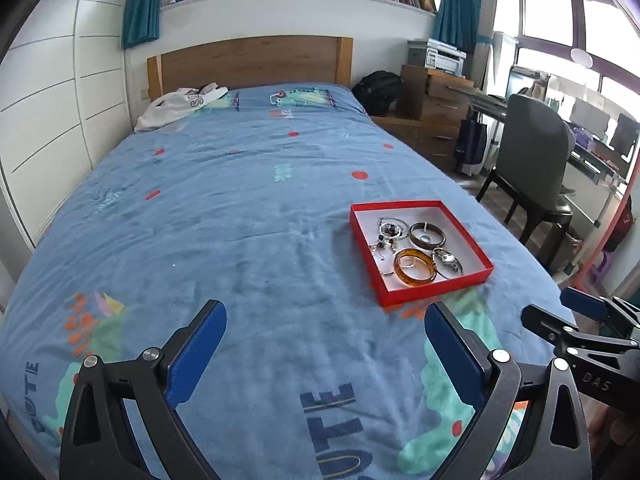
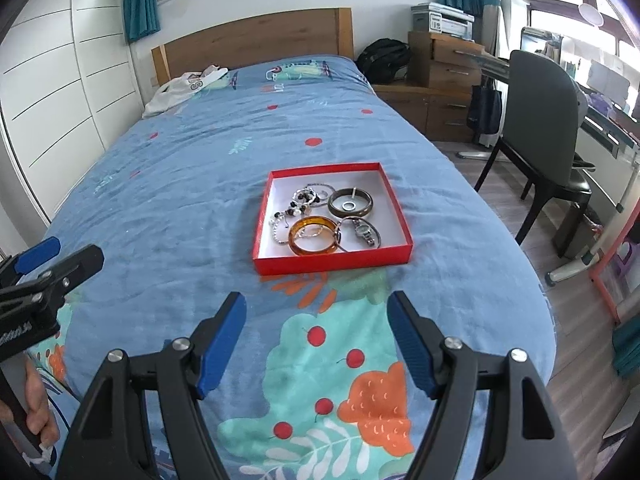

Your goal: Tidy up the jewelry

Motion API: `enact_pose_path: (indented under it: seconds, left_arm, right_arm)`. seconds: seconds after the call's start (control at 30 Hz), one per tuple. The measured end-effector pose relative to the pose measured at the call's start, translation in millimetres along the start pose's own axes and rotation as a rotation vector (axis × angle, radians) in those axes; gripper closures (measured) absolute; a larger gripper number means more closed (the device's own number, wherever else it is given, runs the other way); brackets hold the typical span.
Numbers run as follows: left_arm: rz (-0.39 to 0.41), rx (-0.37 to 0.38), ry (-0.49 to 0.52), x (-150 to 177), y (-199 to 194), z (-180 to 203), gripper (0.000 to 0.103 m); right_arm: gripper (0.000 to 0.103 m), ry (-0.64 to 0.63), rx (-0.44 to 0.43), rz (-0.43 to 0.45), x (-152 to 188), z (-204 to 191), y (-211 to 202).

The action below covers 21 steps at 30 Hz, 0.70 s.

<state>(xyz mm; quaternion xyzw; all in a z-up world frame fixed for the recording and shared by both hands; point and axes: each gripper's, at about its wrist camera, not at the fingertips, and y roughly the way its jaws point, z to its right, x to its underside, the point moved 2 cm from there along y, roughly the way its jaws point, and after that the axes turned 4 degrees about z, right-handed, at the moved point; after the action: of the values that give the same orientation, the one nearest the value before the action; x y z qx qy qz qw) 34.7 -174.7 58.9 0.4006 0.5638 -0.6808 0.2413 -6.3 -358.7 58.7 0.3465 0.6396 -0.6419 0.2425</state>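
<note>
A shallow red box (image 2: 332,261) with a white inside lies on the blue bedspread; it also shows in the left wrist view (image 1: 436,290). In it lie an amber bangle (image 2: 314,236), a dark bangle (image 2: 351,203), a wristwatch (image 2: 362,232) and a tangle of beaded bracelets (image 2: 300,202). My right gripper (image 2: 318,312) is open and empty, hovering just in front of the box. My left gripper (image 1: 326,320) is open and empty, to the left of the box and nearer than it. Each gripper shows at the edge of the other's view.
The bed (image 1: 240,208) runs back to a wooden headboard (image 1: 248,60), with a white garment (image 1: 180,106) near it. White wardrobe doors (image 1: 52,100) stand to the left. A dark chair (image 2: 540,128), drawers (image 2: 444,92) and a desk stand to the right.
</note>
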Motion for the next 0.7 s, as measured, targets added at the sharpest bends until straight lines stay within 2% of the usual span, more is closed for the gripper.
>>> enact_pose_path:
  seconds: [0.27,0.7]
  left_arm:
    - [0.026,0.005,-0.020,4,-24,-5,0.003]
    - [0.008,0.000,-0.047,11,-25,-11,0.001]
  right_arm:
    - [0.031,-0.006,-0.011,0.023,8,-17,-15]
    - [0.031,-0.004,-0.006,0.010,19,-15,-14]
